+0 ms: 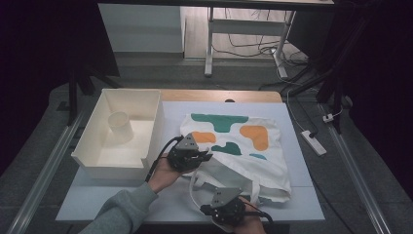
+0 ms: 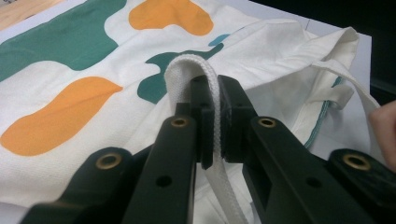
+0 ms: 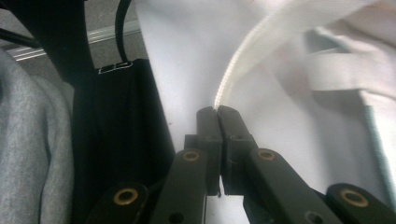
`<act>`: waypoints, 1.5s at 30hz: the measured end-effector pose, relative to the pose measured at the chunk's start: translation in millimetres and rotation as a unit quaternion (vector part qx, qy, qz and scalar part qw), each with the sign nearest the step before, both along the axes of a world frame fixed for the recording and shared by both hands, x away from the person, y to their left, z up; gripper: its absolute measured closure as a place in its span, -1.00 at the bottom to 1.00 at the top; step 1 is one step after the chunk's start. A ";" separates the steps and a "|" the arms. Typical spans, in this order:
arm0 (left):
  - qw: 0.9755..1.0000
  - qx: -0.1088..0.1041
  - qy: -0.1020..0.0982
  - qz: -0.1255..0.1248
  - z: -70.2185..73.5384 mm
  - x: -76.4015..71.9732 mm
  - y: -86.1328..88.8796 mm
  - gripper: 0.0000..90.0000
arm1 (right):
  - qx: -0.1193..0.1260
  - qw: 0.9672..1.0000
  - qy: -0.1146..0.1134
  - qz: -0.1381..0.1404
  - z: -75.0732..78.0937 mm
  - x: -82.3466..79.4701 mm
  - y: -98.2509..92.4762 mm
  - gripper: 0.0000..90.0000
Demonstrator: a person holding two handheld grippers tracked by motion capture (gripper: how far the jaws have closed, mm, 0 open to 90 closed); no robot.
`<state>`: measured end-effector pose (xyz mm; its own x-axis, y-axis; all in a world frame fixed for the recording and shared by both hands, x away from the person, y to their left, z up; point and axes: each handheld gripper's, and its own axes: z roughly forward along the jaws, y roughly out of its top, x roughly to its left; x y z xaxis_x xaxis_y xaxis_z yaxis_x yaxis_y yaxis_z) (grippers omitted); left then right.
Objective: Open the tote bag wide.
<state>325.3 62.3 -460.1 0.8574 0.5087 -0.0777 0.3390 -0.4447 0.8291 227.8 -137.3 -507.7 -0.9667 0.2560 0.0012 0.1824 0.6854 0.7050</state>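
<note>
A cream tote bag printed with green and orange shapes lies flat on the white table. My left gripper hovers over the bag's near left corner, shut on a loop of the bag's white webbing handle; the strap runs between the jaws and hangs down behind them. My right gripper is near the table's front edge, shut on the edge of a second white handle strap, which rises from its tips toward the bag. That strap curves between the two grippers.
A white open-fronted bin stands left of the bag with a white cup inside. A grey sleeve comes in from the bottom. A power strip lies on the floor at the right. The table's front edge runs close to my right gripper.
</note>
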 end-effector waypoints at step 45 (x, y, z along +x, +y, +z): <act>0.999 -0.031 -0.014 0.036 2.4 -45.5 38.7 -0.37 | 0.070 0.978 -0.135 -0.140 64.9 57.9 -77.1 0.97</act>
<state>279.8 101.0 -457.7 0.8207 0.5645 -0.0878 0.3446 -0.3665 0.8642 285.7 -214.4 -442.8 -0.8288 0.5259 -0.1911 0.1420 0.5280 0.8373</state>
